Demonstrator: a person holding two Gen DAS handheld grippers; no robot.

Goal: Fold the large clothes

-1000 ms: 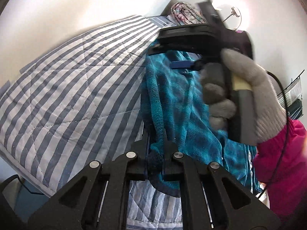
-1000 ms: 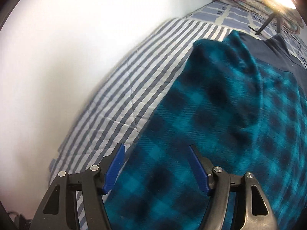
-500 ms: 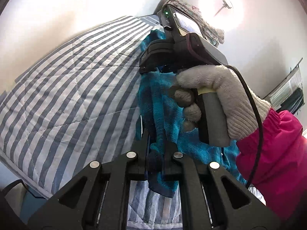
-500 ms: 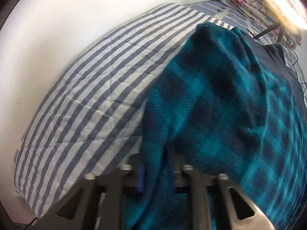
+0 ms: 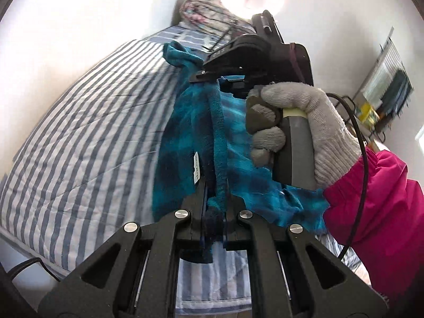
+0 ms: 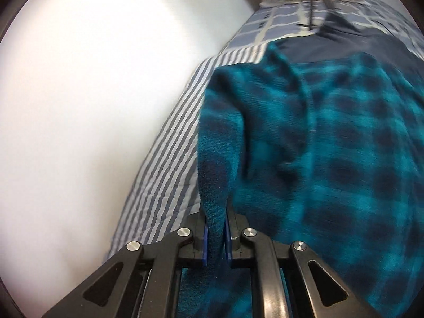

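With both the left gripper (image 5: 214,222) and the right gripper (image 6: 215,241) pinching a hem of the teal-and-navy plaid fleece garment (image 6: 331,164) above the blue-and-white striped quilted bed (image 5: 87,137), keep that edge taut between them (no sagging) while carrying it across. Only the left wrist view shows the grey-gloved hand (image 5: 299,129) and the pink sleeve (image 5: 371,206); the right view shows the garment's broad spread.

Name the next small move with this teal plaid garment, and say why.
Probably draw both claws apart to stretch the edge. The left claw and right claw each pinch the teal plaid garment, whose fabric bunches between them above the striped quilt.
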